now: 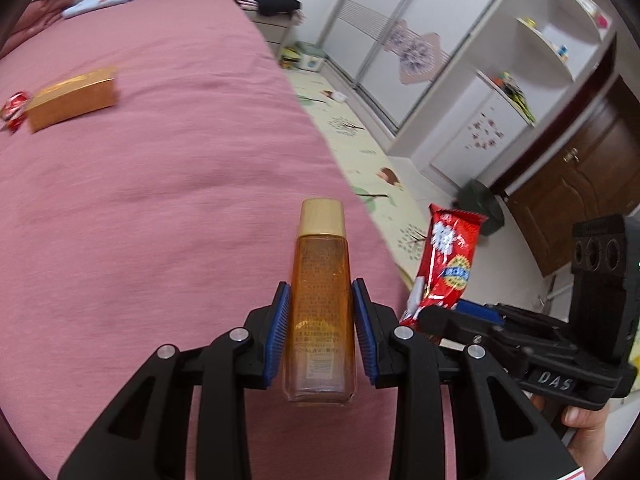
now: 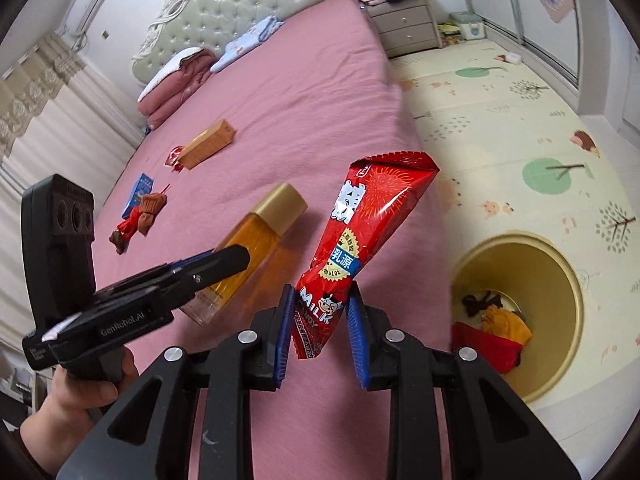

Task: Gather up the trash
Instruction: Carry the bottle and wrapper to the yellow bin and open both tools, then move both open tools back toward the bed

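My left gripper [image 1: 320, 300] is shut on an amber bottle [image 1: 320, 312] with a gold cap, held above the pink bed [image 1: 160, 200]. The bottle also shows in the right wrist view [image 2: 256, 244]. My right gripper [image 2: 320, 300] is shut on a red milk candy bag [image 2: 360, 240], held up near the bed's right edge. The bag also shows in the left wrist view [image 1: 444, 264]. A yellow bin [image 2: 560, 320] stands on the floor to the right, with red and yellow trash inside.
On the bed lie a tan box [image 2: 208, 142], a small red wrapper [image 2: 174, 158], a blue box [image 2: 140, 192] and a brown-red cloth item [image 2: 138, 220]. Pillows and folded cloth lie by the headboard. A nightstand [image 2: 404, 28], play mat and wardrobe stand to the right.
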The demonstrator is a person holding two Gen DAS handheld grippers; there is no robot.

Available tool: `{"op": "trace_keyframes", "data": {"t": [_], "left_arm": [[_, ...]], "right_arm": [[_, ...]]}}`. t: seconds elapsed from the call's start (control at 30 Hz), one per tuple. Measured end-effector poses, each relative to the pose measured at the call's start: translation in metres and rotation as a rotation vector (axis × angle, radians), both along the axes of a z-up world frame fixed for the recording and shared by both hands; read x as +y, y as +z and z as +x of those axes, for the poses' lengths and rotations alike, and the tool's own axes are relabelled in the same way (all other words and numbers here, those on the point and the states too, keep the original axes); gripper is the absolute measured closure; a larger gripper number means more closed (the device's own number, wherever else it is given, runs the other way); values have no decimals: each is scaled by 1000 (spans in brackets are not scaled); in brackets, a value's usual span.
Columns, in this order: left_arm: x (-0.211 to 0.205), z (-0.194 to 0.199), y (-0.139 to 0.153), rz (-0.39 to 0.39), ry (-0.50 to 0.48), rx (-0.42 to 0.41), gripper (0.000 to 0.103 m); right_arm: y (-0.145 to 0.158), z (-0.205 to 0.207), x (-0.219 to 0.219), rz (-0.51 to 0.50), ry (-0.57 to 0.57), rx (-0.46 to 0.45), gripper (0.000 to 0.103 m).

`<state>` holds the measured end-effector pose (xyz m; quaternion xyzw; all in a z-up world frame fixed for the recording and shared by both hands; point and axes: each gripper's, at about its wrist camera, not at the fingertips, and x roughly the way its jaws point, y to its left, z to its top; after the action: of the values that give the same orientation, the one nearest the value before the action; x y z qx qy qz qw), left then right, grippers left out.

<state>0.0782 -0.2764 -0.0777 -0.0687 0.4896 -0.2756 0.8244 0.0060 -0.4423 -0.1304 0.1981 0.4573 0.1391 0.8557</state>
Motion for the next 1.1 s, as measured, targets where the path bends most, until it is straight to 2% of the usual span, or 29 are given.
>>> {"op": "trace_keyframes", "data": {"t": [0.1, 0.47, 0.77, 0.83, 0.87, 0.9, 0.93, 0.97, 1.1], "left_arm": [[-24, -3, 1, -13, -35, 7, 71], [-124, -12, -8, 16, -208, 19, 71], [-178, -15, -20, 13, -277, 51, 71], [-182, -15, -22, 19, -284, 53, 71], [-185, -15, -23, 23, -289, 56, 71], [-187, -14, -23, 28, -289, 54, 58], [-187, -10, -23, 34, -286, 52, 34], [-187, -10, -21, 35, -279, 46, 28], [-181, -10, -16, 65, -274, 9, 27]], "right_arm": [[-1, -12, -24, -15, -25, 1, 78], [-7, -44, -108, -49, -162, 16, 77], [-18, -49, -138, -96, -186, 42, 76], [-19, -50, -142, -106, -197, 39, 71], [-20, -50, -145, -114, -207, 43, 65], [-20, -50, -147, -121, -214, 44, 55], [-21, -51, -149, -136, -225, 42, 52], [-22, -51, -150, -146, -229, 44, 52], [-25, -53, -155, -145, -239, 49, 52]]}}
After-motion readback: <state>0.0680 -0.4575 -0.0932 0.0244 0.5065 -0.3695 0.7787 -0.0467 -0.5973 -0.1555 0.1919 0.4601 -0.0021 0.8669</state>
